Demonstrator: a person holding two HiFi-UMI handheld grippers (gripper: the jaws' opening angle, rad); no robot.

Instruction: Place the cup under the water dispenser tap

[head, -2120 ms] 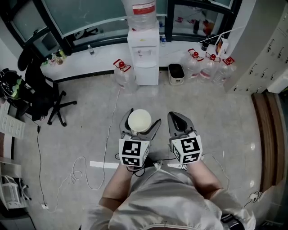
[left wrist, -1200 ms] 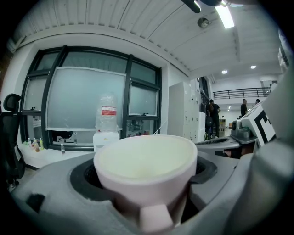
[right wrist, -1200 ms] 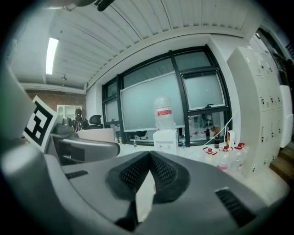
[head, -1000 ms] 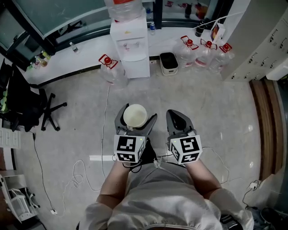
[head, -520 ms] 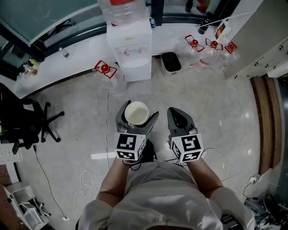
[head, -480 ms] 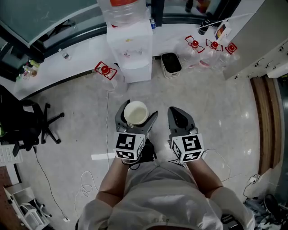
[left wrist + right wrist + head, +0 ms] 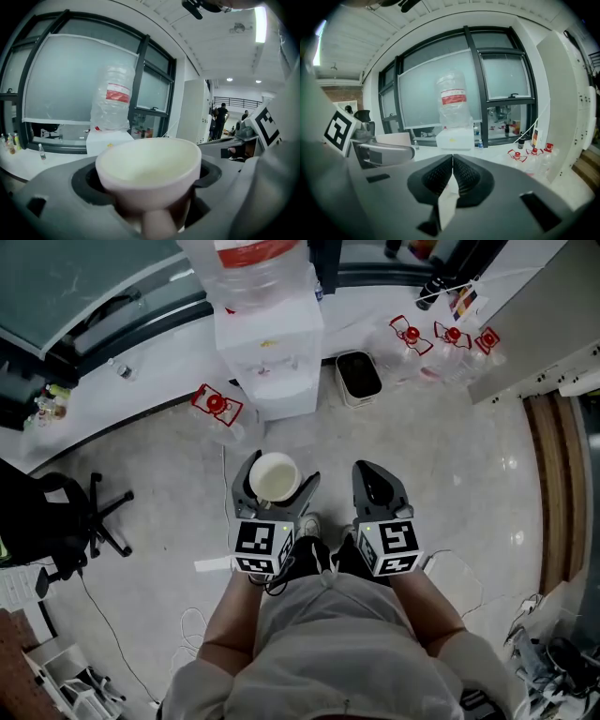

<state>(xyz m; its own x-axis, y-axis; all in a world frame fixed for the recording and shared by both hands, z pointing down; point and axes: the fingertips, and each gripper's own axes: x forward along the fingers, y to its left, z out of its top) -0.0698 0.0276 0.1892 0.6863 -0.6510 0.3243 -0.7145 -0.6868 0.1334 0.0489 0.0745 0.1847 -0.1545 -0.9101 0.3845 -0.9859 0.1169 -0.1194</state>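
— What's on the left side of the head view?

— A black office chair [image 7: 66, 521] stands at the left edge on the pale floor [image 7: 159, 474]. Above it, small bottles [image 7: 49, 397] sit on a white ledge [image 7: 141, 371]. A thin cable [image 7: 98, 610] trails across the lower left.

— And toward the middle?

— A clear jug with a red cap [image 7: 216, 407] is on the floor just left of the water dispenser [image 7: 272, 352]. The dispenser stands at top centre against the ledge, with a big bottle [image 7: 248, 263] upended on top of it.

— Where is the cup?

— The cup [image 7: 275, 477] is at the centre of the frame, mouth up, below the dispenser and well apart from it. The left gripper [image 7: 275, 486] carries it. In the left gripper view the jaws clasp its sides, and the cream rim fills the foreground with the dispenser far behind.

— And the other claw?

— The right gripper [image 7: 380, 486] is just beside the left one, at about the same height in the frame. In the right gripper view its two ribbed pads are pressed together at the tips. Both marker cubes face up, and the person's forearms reach in from the bottom edge.

— Further right?

— A black bin [image 7: 358, 376] stands just right of the dispenser. Three more red-capped jugs [image 7: 448, 341] cluster in the upper right, next to a white cabinet [image 7: 544, 324].
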